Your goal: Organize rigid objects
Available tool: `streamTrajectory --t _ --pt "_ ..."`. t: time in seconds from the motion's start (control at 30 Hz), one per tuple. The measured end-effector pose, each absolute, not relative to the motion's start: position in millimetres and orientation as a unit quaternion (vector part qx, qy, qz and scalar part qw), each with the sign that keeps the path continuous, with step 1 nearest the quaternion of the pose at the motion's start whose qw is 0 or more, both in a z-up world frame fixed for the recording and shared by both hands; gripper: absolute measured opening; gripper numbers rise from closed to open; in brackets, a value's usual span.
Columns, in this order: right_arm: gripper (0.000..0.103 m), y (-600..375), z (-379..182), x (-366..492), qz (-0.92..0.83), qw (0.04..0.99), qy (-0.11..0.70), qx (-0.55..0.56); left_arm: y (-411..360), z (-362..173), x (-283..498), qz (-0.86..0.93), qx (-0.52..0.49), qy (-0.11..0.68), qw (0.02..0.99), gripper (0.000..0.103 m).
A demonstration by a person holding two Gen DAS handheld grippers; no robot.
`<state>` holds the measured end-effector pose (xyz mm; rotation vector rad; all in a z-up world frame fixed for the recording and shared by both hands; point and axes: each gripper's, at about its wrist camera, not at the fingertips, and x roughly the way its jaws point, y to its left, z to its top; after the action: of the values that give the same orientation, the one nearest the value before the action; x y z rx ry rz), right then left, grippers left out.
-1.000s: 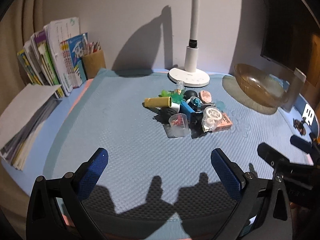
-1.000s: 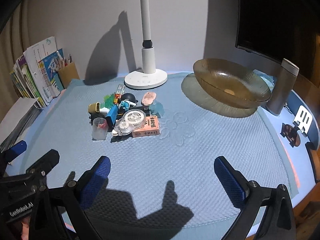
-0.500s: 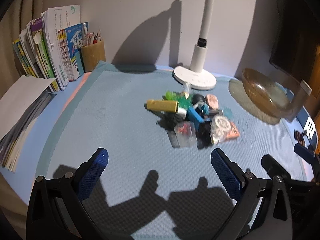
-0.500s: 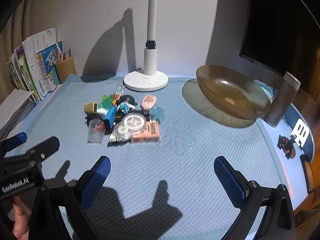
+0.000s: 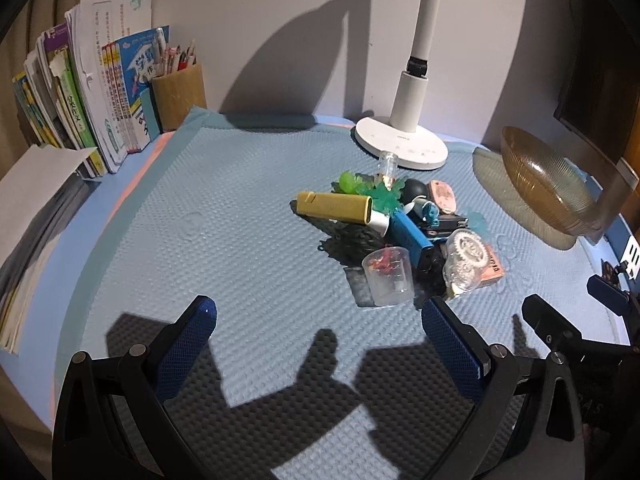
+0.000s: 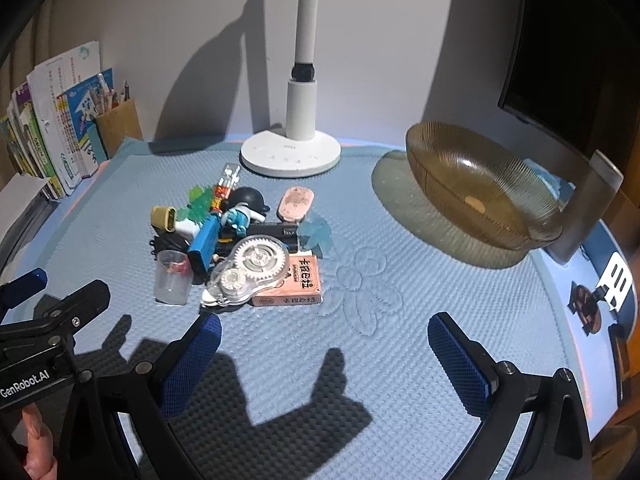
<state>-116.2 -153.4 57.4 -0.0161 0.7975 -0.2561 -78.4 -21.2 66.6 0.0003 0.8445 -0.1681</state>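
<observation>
With both tools spread and empty, the left tool [image 5: 318, 334] hovered just before the clutter pile [image 6: 236, 248] lying in front of the lamp base [image 6: 291, 156], the right tool [image 6: 324, 344] beside it.

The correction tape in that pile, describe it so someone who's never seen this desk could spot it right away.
Find the white lamp base; the clutter pile lies just in front. At the pile's near edge, the correction tape leans on a pink box. Only it has a clear shell showing white gears.
</observation>
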Motion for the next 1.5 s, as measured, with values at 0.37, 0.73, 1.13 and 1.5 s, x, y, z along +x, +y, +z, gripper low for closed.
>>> streamTrajectory --t 0.37,0.73,1.13,1.5 --pt "0.103 -161 23 -111 -0.111 0.935 0.338 -0.016 -28 50 -88 -0.092 0.012 0.315 0.945 0.102" --pt "0.103 -169 21 -113 -0.11 0.935 0.337 0.0 -50 38 -91 -0.102 0.062 0.332 0.936 0.102" --pt "0.103 -193 36 -92 0.0 0.89 0.457 0.012 -50 67 -60 -0.181 0.059 0.401 0.896 0.1" --pt "0.083 -209 20 -54 0.081 0.88 0.467 -0.02 -51 36 -40 -0.177 0.04 0.444 0.878 0.075"
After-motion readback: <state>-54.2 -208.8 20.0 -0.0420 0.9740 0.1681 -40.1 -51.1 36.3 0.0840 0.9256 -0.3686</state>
